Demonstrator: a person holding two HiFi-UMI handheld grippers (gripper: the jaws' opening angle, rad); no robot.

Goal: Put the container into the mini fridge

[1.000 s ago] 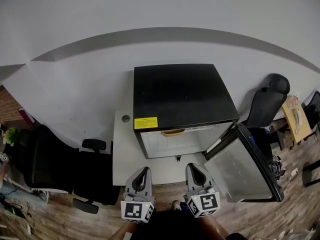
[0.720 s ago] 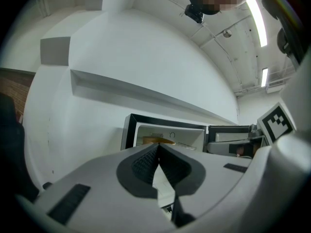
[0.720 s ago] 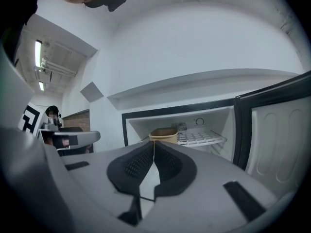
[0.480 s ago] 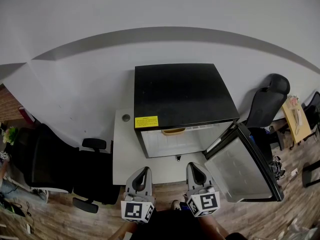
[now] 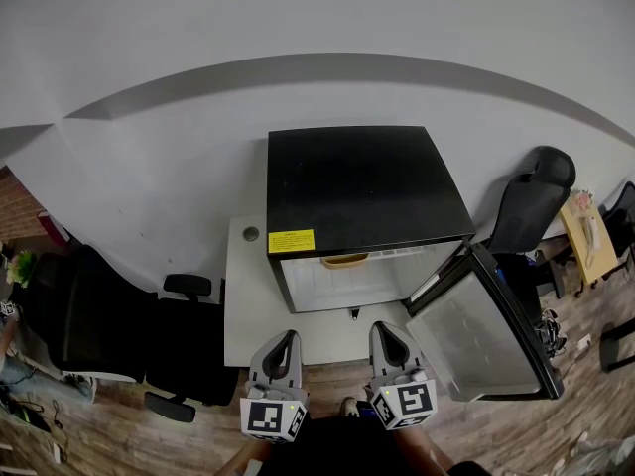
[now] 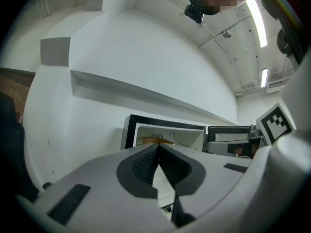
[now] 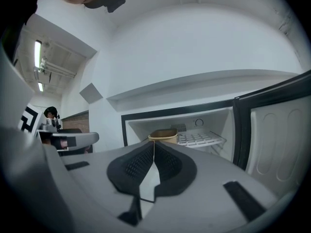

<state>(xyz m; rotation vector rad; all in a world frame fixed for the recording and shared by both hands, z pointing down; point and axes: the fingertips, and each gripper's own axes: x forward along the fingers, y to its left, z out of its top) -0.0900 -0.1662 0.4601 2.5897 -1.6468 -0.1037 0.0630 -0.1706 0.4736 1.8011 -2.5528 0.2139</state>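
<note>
A black mini fridge (image 5: 357, 191) stands on a white table (image 5: 243, 305) with its door (image 5: 486, 325) swung open to the right. A tan container (image 5: 344, 261) sits on the wire shelf inside; it also shows in the right gripper view as the container (image 7: 164, 135) and in the left gripper view as the container (image 6: 156, 140). My left gripper (image 5: 287, 339) and right gripper (image 5: 383, 333) hang side by side in front of the fridge, away from it. Both are shut with nothing between the pads. The left gripper (image 6: 158, 147) and right gripper (image 7: 153, 146) point level at the fridge opening.
A black office chair (image 5: 109, 335) stands to the left of the table, another chair (image 5: 531, 201) to the right behind the open door. The floor (image 5: 585, 315) is wood. A white wall (image 5: 149, 147) runs behind the fridge.
</note>
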